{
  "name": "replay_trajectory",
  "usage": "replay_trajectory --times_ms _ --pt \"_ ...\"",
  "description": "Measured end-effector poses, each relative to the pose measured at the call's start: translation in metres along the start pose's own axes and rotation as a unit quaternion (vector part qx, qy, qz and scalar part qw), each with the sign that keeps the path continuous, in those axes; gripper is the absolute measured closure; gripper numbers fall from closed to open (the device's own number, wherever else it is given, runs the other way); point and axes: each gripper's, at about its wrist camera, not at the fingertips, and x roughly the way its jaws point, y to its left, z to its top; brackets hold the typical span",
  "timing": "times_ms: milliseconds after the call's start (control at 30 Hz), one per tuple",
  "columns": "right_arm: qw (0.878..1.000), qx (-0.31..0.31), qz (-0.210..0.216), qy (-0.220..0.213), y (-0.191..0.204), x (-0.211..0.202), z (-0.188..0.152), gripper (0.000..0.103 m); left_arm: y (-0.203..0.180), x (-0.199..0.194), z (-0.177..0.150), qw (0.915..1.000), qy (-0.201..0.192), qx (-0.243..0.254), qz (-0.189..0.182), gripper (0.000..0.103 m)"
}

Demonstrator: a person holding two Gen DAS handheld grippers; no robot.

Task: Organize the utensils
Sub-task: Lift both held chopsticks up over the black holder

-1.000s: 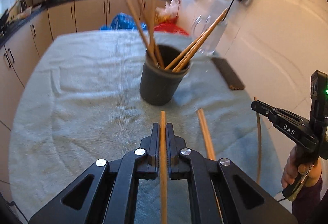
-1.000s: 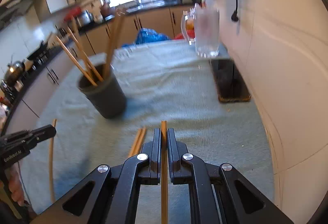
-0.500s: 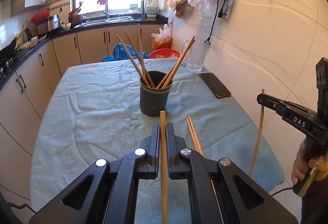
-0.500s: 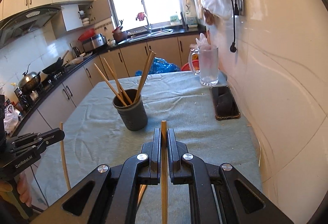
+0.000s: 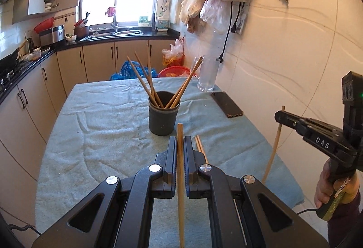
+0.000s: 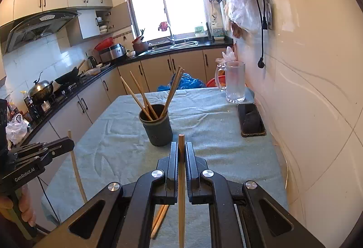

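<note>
the left gripper [image 5: 180, 146] has its fingers [image 5: 171, 152] pinched tight on one chopstick [image 5: 180, 180], tip pointing toward 12 o'clock; the right gripper [image 6: 181, 151] clamps a second single chopstick [image 6: 181, 184] just the same way. both hang above the near end of the table's blue-green cloth [image 5: 102, 130]. one dark holder cup [image 5: 163, 115] stands mid-table at 12 o'clock, with about six chopsticks leaning inside, though overlaps blur the count. two loose chopsticks [image 5: 200, 148] lie on the cloth just right of the left gripper. farther right, toward 1 o'clock, sit one glass mug [image 6: 234, 82] and one phone [image 6: 250, 119].
</note>
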Motion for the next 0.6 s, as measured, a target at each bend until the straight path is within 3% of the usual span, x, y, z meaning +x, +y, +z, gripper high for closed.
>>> replay_trajectory --times_ms 300,600 --pt "1.000 -0.002 0.001 -0.015 0.004 -0.003 0.012 0.097 -0.001 0.004 0.016 0.9997 -0.011 0.015 0.013 0.098" --pt "1.000 -0.004 0.002 -0.024 0.007 0.002 0.027 0.097 0.010 0.014 0.031 0.9974 -0.013 0.032 0.063 0.098"
